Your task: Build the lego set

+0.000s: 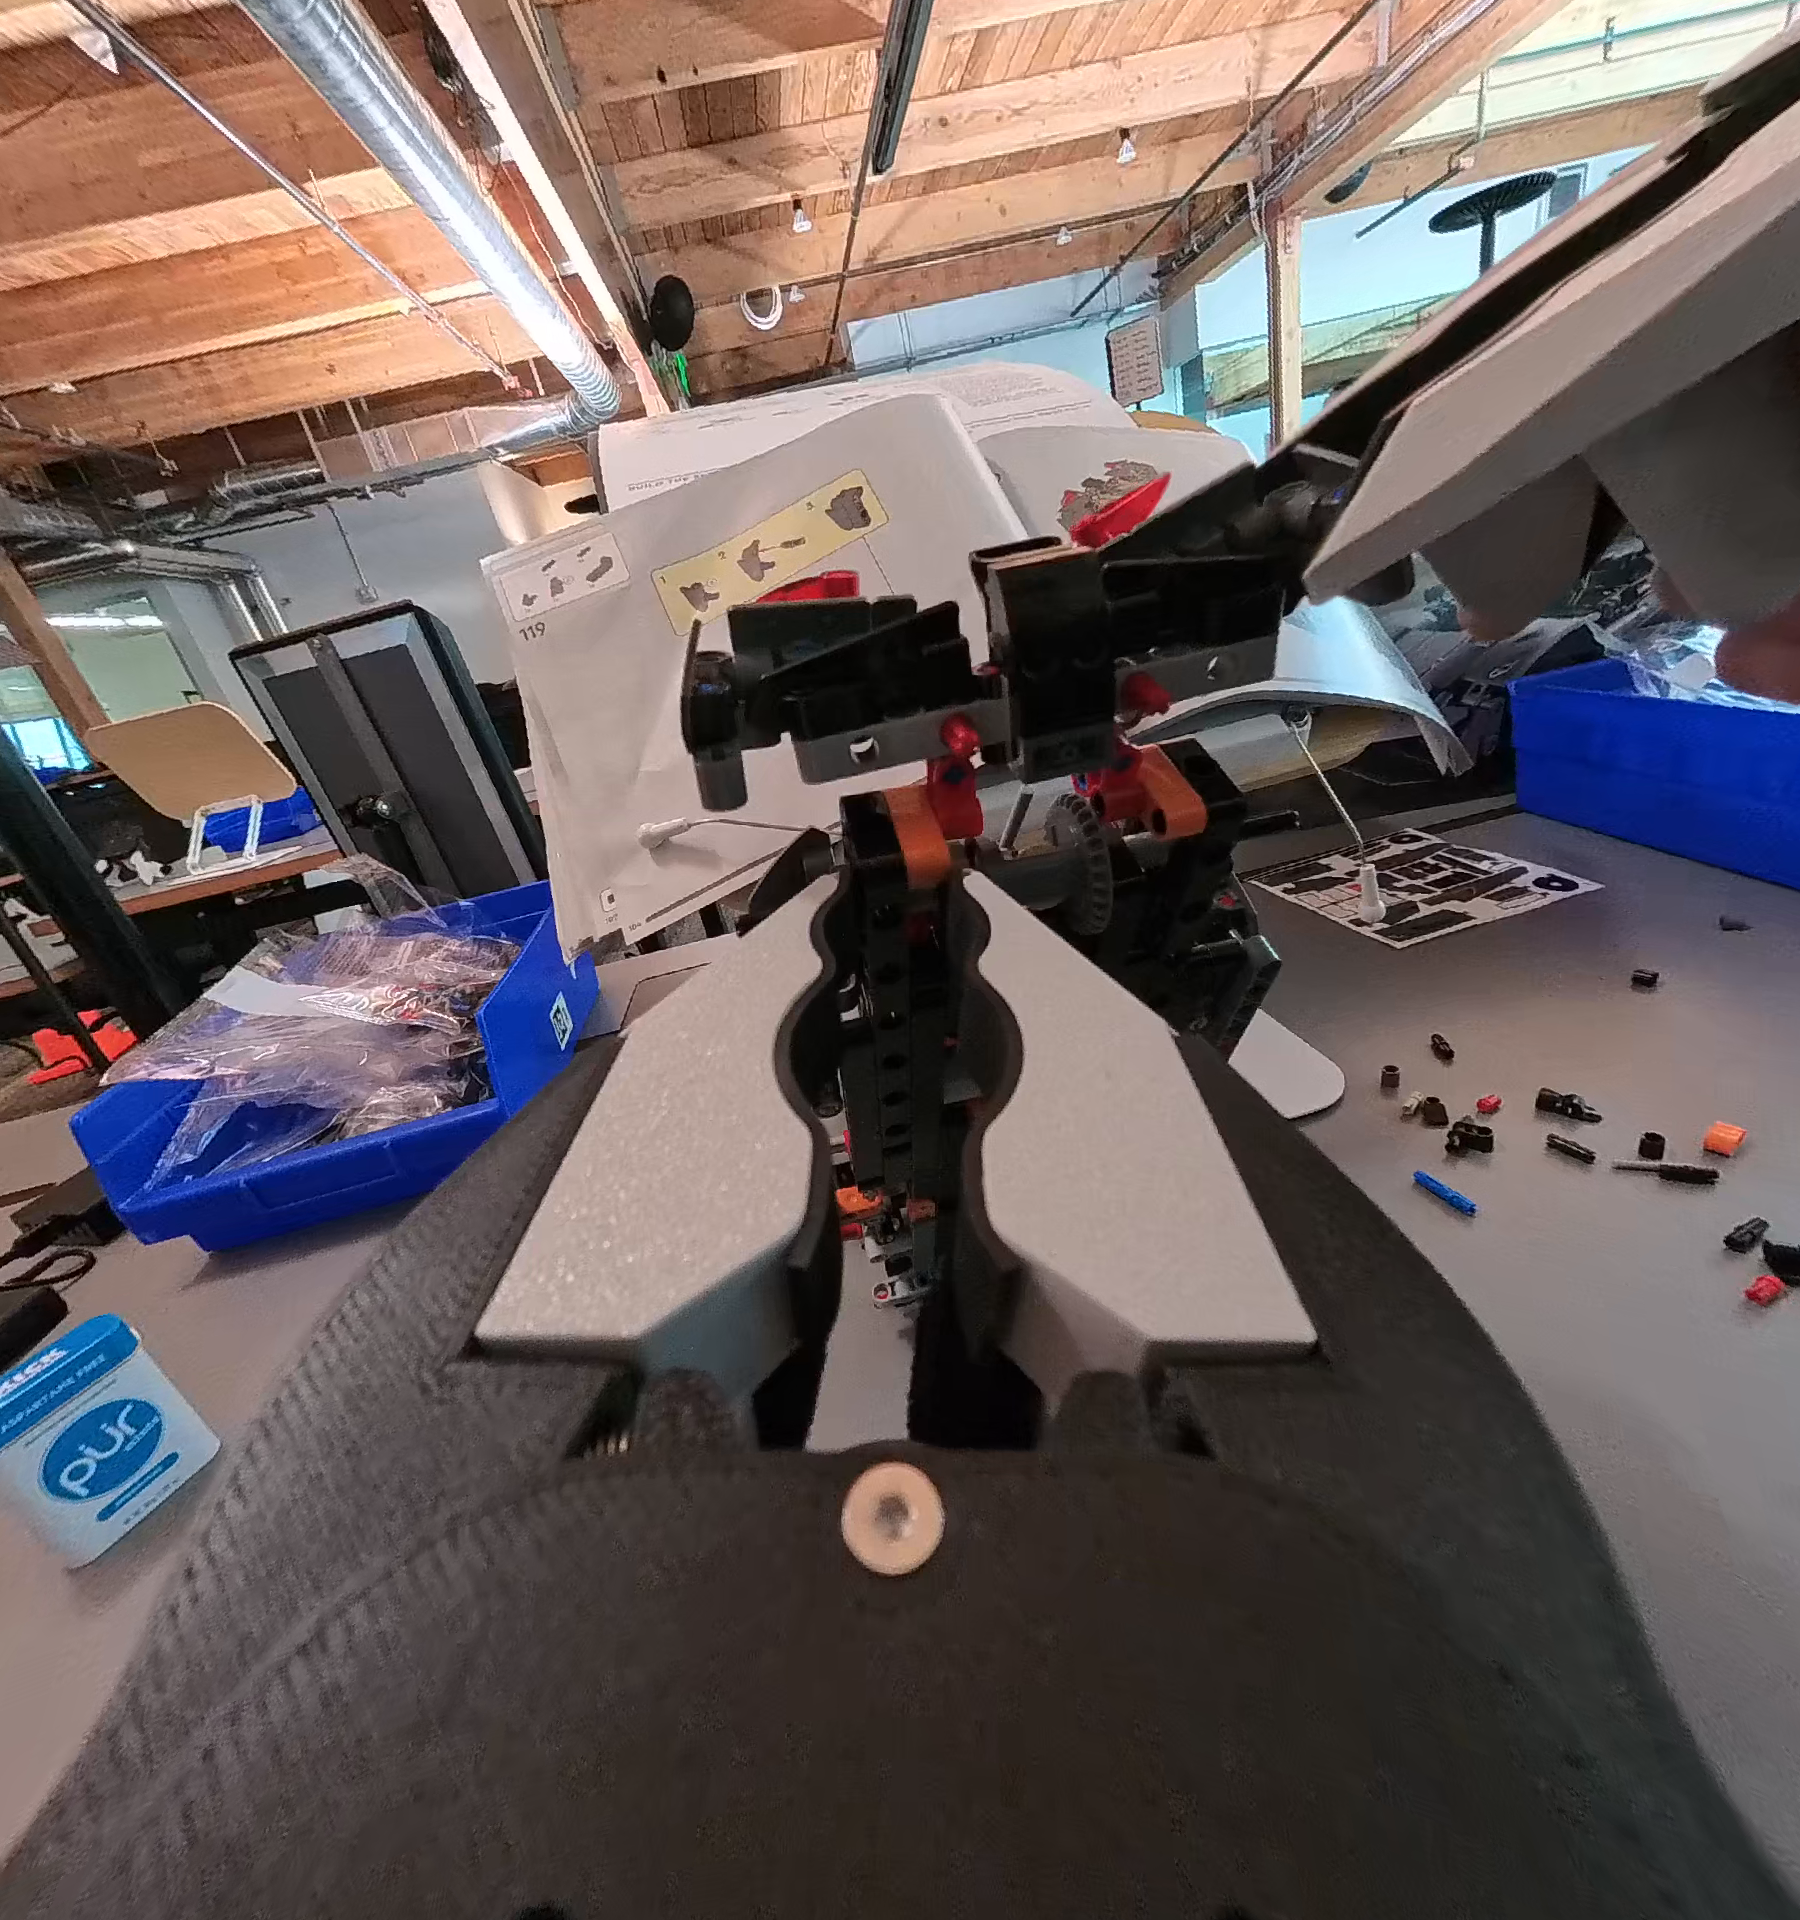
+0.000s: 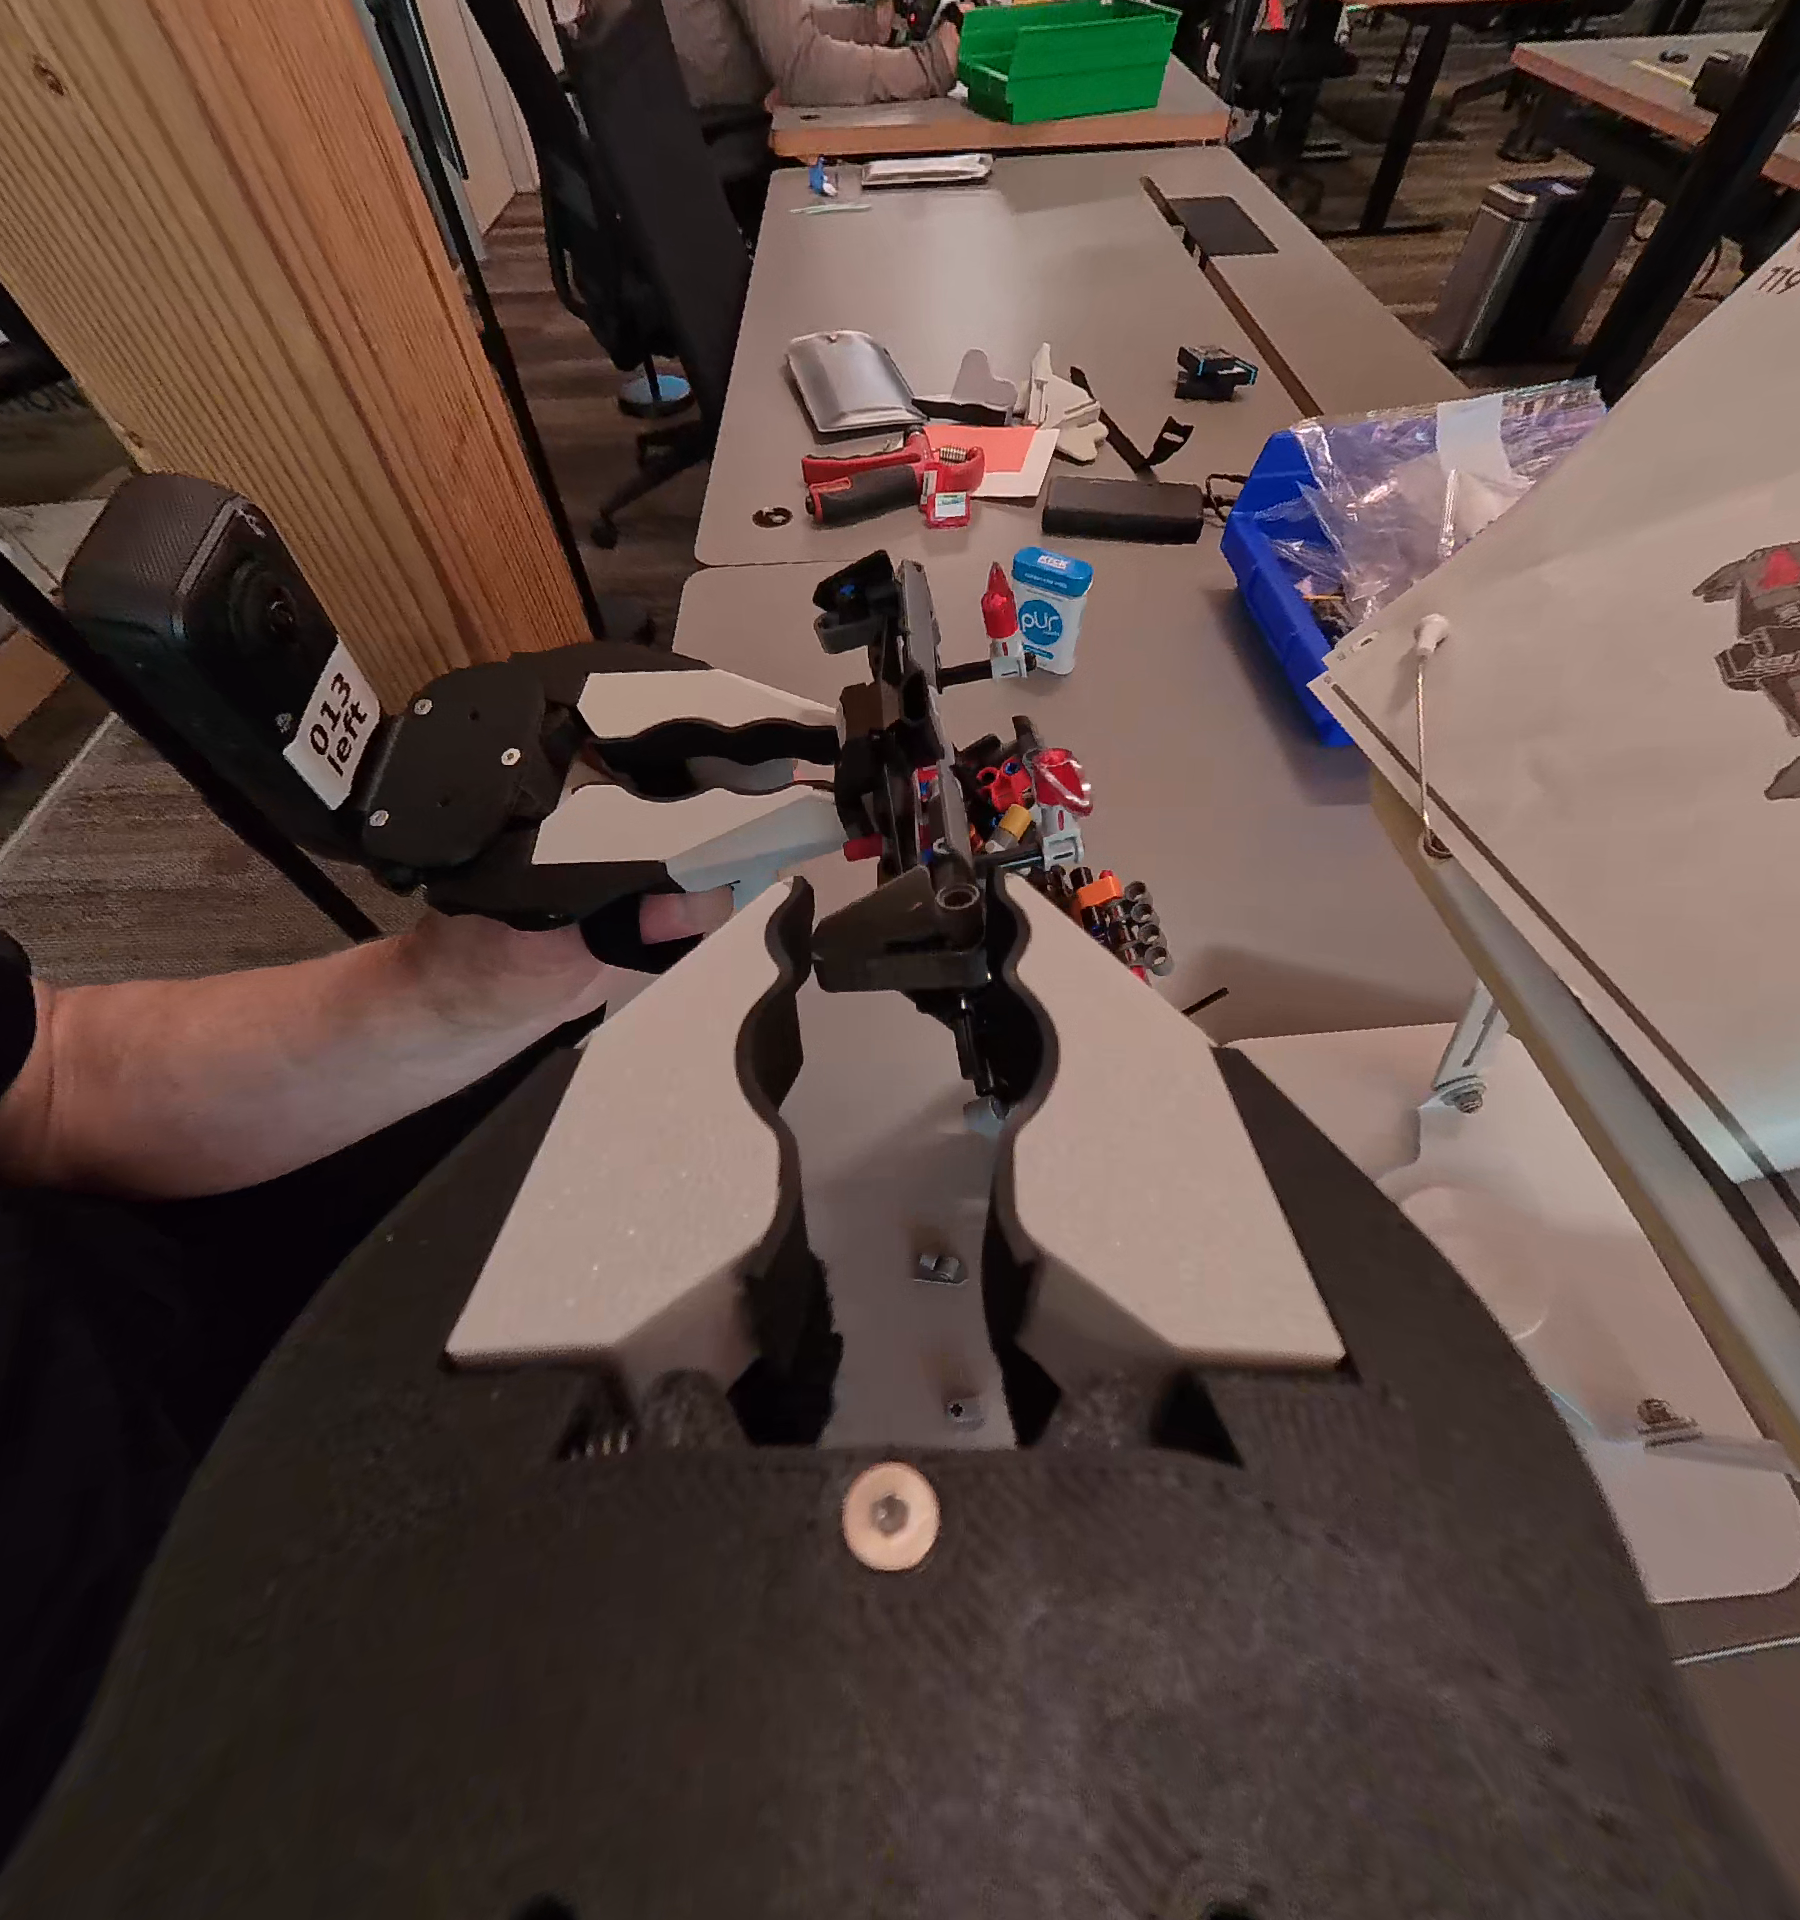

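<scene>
My left gripper (image 1: 901, 920) is shut on the upright black beam of a lego model (image 1: 896, 686), a black build with red pins and orange connectors, held above the grey table (image 1: 1498, 1455). My right gripper (image 1: 1280, 499) comes in from the upper right, its tips closed on a black panel piece (image 1: 1166, 582) at the model's top. In the right wrist view, my right gripper (image 2: 904, 904) clamps that dark wedge piece (image 2: 896, 935). The left gripper (image 2: 839, 774) holds the model (image 2: 906, 748) from the left, with a hand (image 2: 522, 966) under it.
An open instruction booklet (image 1: 771, 582) stands on a holder behind, also at the right (image 2: 1654, 675). A blue bin of plastic bags (image 1: 356, 1060) is on the left, another blue bin (image 1: 1685, 758) on the right. Loose pieces (image 1: 1602, 1132), a sticker sheet (image 1: 1415, 883), a gum tin (image 1: 75, 1434) and a second built section (image 1: 1135, 862) lie on the table. The grippers' ends are close to 8 cm from one another.
</scene>
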Demonstrator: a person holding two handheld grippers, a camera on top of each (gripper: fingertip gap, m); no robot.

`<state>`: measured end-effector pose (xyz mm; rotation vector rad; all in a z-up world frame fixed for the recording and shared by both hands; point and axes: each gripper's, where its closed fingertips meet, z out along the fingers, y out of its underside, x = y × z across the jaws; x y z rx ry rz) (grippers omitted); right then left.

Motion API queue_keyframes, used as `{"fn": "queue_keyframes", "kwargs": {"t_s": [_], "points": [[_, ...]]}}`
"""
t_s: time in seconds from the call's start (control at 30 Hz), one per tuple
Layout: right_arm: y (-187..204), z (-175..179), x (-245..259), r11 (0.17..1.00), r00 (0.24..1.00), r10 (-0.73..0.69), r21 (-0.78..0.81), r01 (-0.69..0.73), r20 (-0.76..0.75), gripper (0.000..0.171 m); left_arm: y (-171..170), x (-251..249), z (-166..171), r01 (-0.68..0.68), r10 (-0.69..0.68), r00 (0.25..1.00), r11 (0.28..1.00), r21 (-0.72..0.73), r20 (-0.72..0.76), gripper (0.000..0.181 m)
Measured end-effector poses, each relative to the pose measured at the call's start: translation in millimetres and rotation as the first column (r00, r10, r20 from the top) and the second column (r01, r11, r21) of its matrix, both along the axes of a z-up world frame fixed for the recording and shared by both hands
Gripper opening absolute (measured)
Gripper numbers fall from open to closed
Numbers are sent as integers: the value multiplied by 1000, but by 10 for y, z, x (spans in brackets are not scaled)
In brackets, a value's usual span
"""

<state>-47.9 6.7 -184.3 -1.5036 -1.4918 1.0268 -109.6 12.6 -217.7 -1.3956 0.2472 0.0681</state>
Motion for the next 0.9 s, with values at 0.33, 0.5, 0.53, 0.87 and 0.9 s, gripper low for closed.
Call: {"fn": "queue_keyframes", "kwargs": {"t_s": [0.33,0.5,0.53,0.87,0.9], "points": [[-51,-8,72,999,999,-2,42,4,-39,48,-33,-23,-20,-1,1,1000,1000,15,6,14],[-126,-267,70,988,1000,-7,156,4,18,57,-106,-50,-65,-1,1,1000,1000,27,4,14],[-114,-333,53,979,999,-26,202,19,35,59,-123,-46,-74,1,-1,1000,999,32,3,14],[-165,-568,-105,881,995,-102,465,89,3,38,-241,23,-140,-2,3,1000,999,37,-19,14],[-174,-568,-109,880,995,-97,467,88,-4,36,-246,39,-142,1,0,1000,999,39,-23,14]]}}
